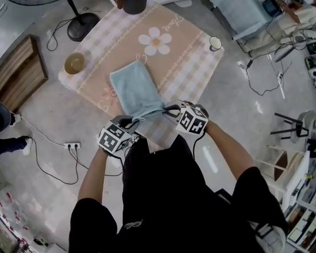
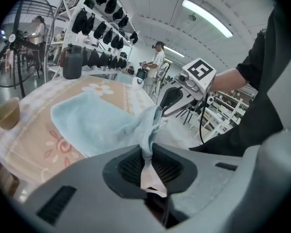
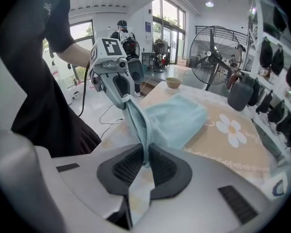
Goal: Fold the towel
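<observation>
Currently your left claw (image 1: 130, 122) and right claw (image 1: 167, 109) are each clamped on a corner of the light-blue terry towel (image 1: 134, 86). It is light and limp, so grip the corners only.

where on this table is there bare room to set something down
Bare tablecloth lies right of the towel, toward the white cup, and beyond it around the flower print up to the dark jug. A narrower strip separates towel and tan bowl. The near edge is crowded: left tongs and right tongs grip the towel there.
</observation>
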